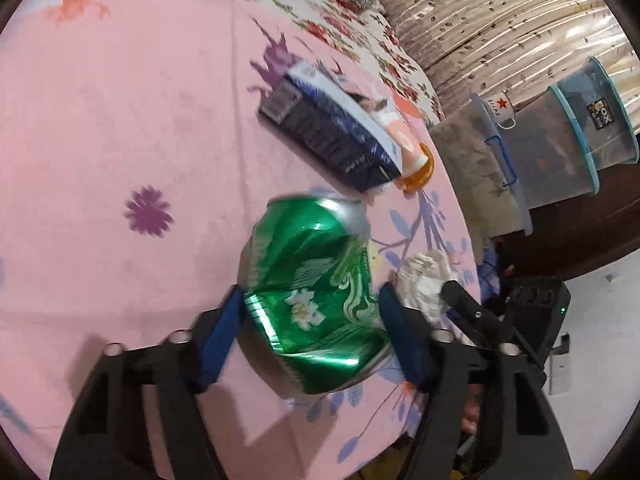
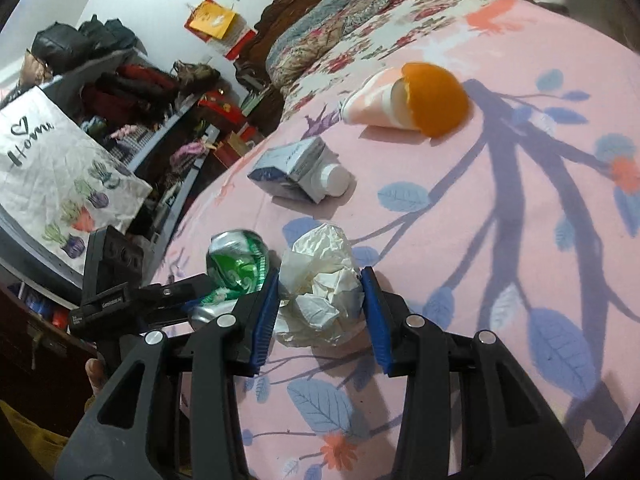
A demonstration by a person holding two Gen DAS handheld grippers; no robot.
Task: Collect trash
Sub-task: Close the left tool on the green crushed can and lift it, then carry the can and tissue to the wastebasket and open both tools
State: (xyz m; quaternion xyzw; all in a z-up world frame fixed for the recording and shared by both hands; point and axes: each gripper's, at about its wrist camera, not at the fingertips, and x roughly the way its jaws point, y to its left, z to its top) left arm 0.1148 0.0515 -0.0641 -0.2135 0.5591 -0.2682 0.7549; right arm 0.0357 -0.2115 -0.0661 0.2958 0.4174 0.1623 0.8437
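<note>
I'm clamping the left claw (image 1: 310, 330) on the crushed can (image 1: 316, 292), pads pressing its sides, long axis running away from me along the fingers. I'm gripping the crumpled tissue (image 2: 320, 292) in the right claw (image 2: 320, 308), just right of the can. Both are sitting low over the near edge of the bed (image 2: 500, 240). Farther out, the left claw being nearer, I'm counting one carton (image 2: 296, 172), then one tube (image 2: 376, 100) and one orange peel (image 2: 436, 100) touching it: five pieces, one each.
</note>
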